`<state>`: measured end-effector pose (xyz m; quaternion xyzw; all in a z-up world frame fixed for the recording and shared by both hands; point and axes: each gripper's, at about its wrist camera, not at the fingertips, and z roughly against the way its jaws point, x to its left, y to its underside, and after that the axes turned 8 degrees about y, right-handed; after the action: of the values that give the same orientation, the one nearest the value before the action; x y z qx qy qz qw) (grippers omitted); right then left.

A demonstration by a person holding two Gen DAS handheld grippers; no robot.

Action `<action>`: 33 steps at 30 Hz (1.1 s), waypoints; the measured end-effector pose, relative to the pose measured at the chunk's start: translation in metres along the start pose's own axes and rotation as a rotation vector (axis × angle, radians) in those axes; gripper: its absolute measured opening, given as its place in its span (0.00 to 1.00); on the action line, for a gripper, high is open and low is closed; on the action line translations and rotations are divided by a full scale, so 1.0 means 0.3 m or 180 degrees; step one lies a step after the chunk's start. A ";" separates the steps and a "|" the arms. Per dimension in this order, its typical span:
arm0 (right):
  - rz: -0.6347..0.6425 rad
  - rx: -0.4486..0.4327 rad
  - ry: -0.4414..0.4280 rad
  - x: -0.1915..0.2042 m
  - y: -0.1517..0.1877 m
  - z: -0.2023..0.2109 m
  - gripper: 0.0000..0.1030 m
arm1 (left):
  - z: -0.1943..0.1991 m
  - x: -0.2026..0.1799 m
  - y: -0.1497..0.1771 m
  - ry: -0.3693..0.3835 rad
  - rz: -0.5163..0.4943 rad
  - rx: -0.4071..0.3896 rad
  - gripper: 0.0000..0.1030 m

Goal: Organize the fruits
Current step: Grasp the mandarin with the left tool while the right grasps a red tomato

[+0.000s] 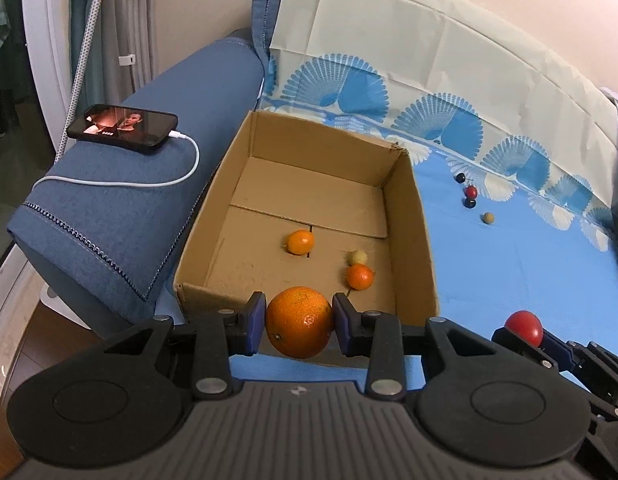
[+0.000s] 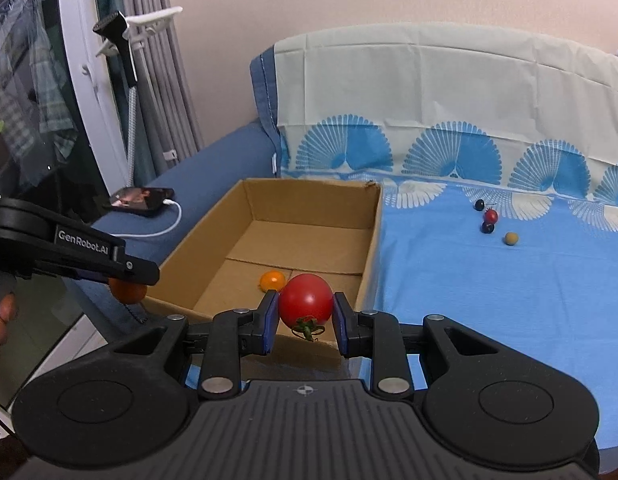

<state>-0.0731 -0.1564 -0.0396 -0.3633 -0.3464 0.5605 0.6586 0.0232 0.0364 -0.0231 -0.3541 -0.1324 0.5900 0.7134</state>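
Here, line by line:

Orange (image 1: 299,322): large, round, bright, with a dimpled peel and a small navel low on its left side; it sits at the near wall of the cardboard box (image 1: 419,240), over the rim.
Left gripper (image 1: 299,320): clamped on the orange, one blue pad pressed to each side; it points steeply down toward the box.
Tomato (image 2: 305,300): small, smooth and red, with a green stalk hanging from its underside; it is over the box's near right corner.
Right gripper (image 2: 305,322): clamped on the tomato, blue pads against both sides; it tilts gently downward, just right of the left gripper.
Inside the box: two small orange fruits (image 1: 300,241) and one pale yellowish ball (image 1: 357,257) lie on the floor, the ball touching the nearer orange fruit.
Blue sheet (image 2: 489,300): two dark berries, one small red fruit (image 2: 490,215) and a tan ball (image 2: 511,238) lie grouped, well apart from the box.
Person's hand (image 2: 1,316): partly seen at the left edge of the right wrist view, behind the left gripper.
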 end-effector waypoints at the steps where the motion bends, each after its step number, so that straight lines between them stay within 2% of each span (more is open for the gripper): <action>1: 0.0002 0.0010 0.0009 0.001 -0.003 -0.012 0.29 | -0.007 0.002 -0.003 -0.0014 0.0000 -0.0001 0.39; 7: 0.0024 0.0056 0.0034 0.008 -0.035 -0.104 0.29 | -0.060 0.041 -0.070 -0.0094 0.0053 -0.0036 0.39; 14: 0.0062 0.0110 0.0068 0.023 -0.062 -0.230 0.29 | -0.198 0.058 -0.140 -0.0160 -0.0022 0.0071 0.39; 33: 0.0208 0.0385 -0.0030 0.070 -0.072 -0.515 0.29 | -0.516 0.088 -0.194 -0.0301 -0.0168 0.0447 0.39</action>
<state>0.0737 -0.1519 -0.0965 -0.3314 -0.3030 0.6033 0.6591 0.1677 0.0039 -0.1009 -0.2714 -0.1336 0.5949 0.7447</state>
